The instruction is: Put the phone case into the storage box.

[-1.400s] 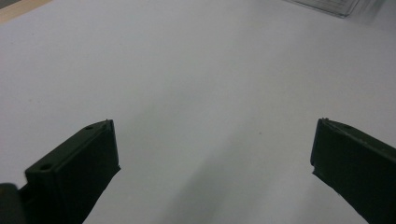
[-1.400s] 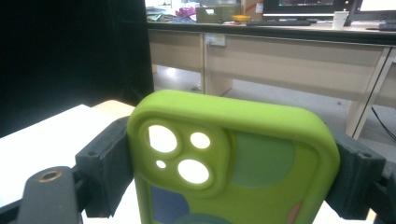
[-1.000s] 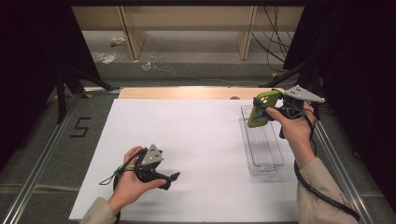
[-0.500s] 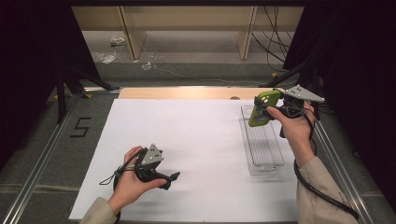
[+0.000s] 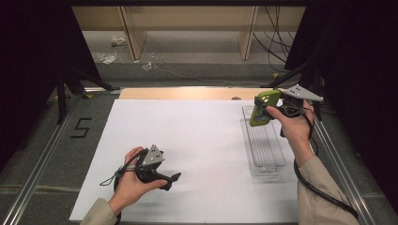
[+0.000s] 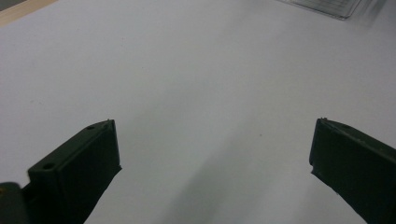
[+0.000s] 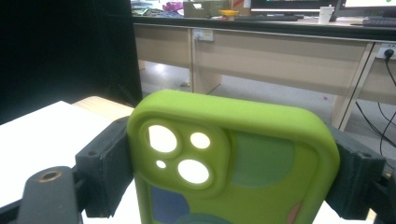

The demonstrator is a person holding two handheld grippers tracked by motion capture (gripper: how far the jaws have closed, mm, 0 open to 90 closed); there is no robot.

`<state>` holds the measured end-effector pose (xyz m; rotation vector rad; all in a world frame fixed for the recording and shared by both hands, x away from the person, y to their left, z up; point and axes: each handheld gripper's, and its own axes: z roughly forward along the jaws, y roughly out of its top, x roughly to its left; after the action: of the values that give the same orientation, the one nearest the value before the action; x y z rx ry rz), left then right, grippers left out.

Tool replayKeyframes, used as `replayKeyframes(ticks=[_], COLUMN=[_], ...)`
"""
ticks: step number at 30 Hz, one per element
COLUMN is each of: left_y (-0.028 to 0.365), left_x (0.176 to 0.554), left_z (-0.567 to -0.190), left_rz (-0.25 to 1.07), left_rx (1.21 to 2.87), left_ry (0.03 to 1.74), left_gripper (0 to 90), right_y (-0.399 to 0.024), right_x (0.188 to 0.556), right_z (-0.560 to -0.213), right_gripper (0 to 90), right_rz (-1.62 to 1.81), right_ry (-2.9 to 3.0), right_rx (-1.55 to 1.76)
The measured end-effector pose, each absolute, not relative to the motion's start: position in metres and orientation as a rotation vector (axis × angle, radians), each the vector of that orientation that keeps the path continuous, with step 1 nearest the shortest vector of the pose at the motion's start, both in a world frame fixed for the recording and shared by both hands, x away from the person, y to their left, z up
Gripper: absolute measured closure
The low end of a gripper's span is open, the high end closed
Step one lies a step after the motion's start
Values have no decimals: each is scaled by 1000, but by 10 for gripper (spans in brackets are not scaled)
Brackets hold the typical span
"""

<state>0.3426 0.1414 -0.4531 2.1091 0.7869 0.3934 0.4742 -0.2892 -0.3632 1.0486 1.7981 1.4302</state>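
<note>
A lime-green phone case (image 5: 262, 108) with camera cut-outs hangs in the air over the far end of a clear plastic tray (image 5: 265, 157) at the table's right. My right gripper (image 5: 272, 107) is shut on it; in the right gripper view both black jaws press the sides of the case (image 7: 233, 163), which stands upright. The left gripper (image 5: 174, 178) rests low over the white sheet near the front left, held in a hand. Its two jaws stand wide apart in the left gripper view, with bare white sheet (image 6: 205, 93) between them.
The white sheet (image 5: 187, 136) covers most of the table, with a wooden strip (image 5: 187, 93) along its far edge. Metal rails (image 5: 47, 159) run along both sides. Beyond the table are desk legs (image 5: 131, 37) and loose cables (image 5: 277, 42) on the floor.
</note>
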Motion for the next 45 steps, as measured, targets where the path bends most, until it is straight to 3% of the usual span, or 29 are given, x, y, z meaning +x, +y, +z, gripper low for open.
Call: replayKeyframes(ticks=[45], left_y=[143], left_x=[343], left_z=[-452], left_rz=[397], left_rx=[2101], left_ry=[796], left_gripper=[11], right_y=[-285], right_x=[495], right_z=[-369], right_gripper=[174], right_rz=[1381], right_ry=[1808], right_rx=[1049])
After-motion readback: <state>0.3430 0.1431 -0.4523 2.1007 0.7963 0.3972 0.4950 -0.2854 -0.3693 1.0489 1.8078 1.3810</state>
